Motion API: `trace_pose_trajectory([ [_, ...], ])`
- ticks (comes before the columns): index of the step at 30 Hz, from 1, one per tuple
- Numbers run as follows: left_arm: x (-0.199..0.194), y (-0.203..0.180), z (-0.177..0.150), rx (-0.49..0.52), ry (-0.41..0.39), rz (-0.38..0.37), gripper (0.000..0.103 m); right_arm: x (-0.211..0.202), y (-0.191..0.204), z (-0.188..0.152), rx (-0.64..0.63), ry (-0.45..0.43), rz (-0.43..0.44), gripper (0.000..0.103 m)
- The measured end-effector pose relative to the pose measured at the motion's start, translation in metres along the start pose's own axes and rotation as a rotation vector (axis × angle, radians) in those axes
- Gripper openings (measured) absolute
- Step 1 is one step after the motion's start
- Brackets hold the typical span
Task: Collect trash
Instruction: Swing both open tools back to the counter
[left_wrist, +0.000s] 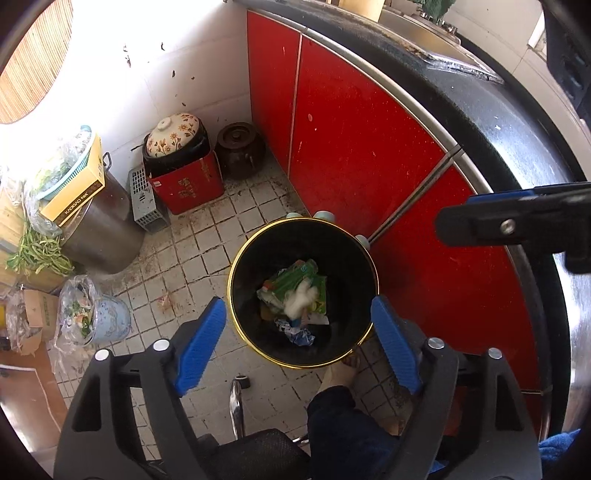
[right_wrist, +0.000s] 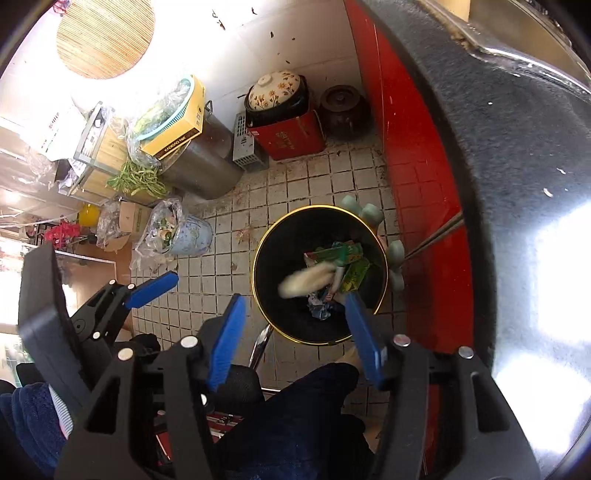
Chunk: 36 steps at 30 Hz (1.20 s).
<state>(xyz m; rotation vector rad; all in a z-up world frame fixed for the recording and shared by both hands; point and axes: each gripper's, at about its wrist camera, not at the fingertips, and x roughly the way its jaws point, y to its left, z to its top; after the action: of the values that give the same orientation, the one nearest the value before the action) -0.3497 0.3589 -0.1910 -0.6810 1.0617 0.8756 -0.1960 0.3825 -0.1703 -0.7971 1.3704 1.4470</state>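
**Both claws spread above the black bin**

The left gripper (left_wrist: 299, 339) is hanging over the black trash bin (left_wrist: 240, 266) with its blue pads (left_wrist: 201, 345) spread wide and nothing pinched between them; the bin's gold rim is showing in the gap. The right gripper (right_wrist: 295, 339) is also pointing steeply down at the trash bin (right_wrist: 266, 266), its jaws standing apart and gripping nothing, with one blue finger (right_wrist: 364, 339) overlapping the bin's near edge in the view.

Inside the bin, a pale blurred wad (right_wrist: 306, 282) is appearing above the other rubbish; whether it is falling or lying there cannot be told. Beneath it, green packaging (left_wrist: 295, 282) and a crumpled blue-and-white wrapper (left_wrist: 299, 334) are lying on the bin's bottom.

Just beside the bin, on its far side, pale green knobs (right_wrist: 369, 214) are poking up against the red cabinet doors (left_wrist: 354, 147). On the bin's near side, a person's dark trouser leg (left_wrist: 343, 424) and a foot (left_wrist: 340, 373) are resting on the grimy white floor tiles (left_wrist: 192, 251).

Farther from the bin, against the back wall, a flowered lid (left_wrist: 173, 134) is sitting on a pot atop a red box (left_wrist: 188, 188), next to a dark brown jar (left_wrist: 238, 147). To the bin's left, a blue pail lined with a clear bag of scraps (left_wrist: 88, 317) is standing on the tiles.
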Motion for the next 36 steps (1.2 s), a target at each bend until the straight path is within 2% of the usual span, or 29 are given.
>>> trace_pose_trajectory([
  [4, -0.011, -0.012, 0.002, 0.042, -0.004, 0.011, 0.093, -0.028, -0.001, -0.011, -0.002, -0.035, -0.003, 0.06],
  [7, -0.029, -0.037, 0.01, 0.12, -0.049, 0.022, 0.096, -0.069, -0.012, -0.03, 0.018, -0.105, -0.031, 0.07],
  [9, -0.04, -0.058, 0.016, 0.18, -0.086, 0.007, 0.097, -0.101, -0.028, -0.046, 0.044, -0.162, -0.076, 0.072],
  [13, -0.058, -0.131, 0.031, 0.356, -0.14, -0.094, 0.097, -0.171, -0.081, -0.099, 0.184, -0.291, -0.216, 0.077],
  [18, -0.075, -0.247, 0.031, 0.628, -0.171, -0.247, 0.097, -0.249, -0.162, -0.207, 0.509, -0.417, -0.387, 0.077],
  [19, -0.082, -0.281, 0.025, 0.705, -0.175, -0.289, 0.097, -0.264, -0.177, -0.236, 0.588, -0.438, -0.423, 0.077],
  [20, -0.086, -0.299, 0.021, 0.746, -0.172, -0.317, 0.097, -0.274, -0.187, -0.255, 0.636, -0.451, -0.438, 0.077],
  [23, -0.103, -0.373, -0.005, 0.895, -0.16, -0.436, 0.097, -0.303, -0.214, -0.344, 0.86, -0.5, -0.514, 0.077],
  [25, -0.114, -0.411, -0.025, 0.981, -0.152, -0.493, 0.097, -0.315, -0.222, -0.387, 0.964, -0.516, -0.54, 0.077],
  [28, -0.128, -0.46, -0.061, 1.11, -0.147, -0.539, 0.097, -0.325, -0.223, -0.455, 1.113, -0.54, -0.567, 0.077],
  [32, -0.141, -0.495, -0.103, 1.241, -0.14, -0.576, 0.097, -0.324, -0.222, -0.514, 1.253, -0.559, -0.56, 0.077],
  [36, -0.143, -0.514, -0.126, 1.323, -0.117, -0.58, 0.097, -0.321, -0.23, -0.539, 1.311, -0.57, -0.543, 0.077],
])
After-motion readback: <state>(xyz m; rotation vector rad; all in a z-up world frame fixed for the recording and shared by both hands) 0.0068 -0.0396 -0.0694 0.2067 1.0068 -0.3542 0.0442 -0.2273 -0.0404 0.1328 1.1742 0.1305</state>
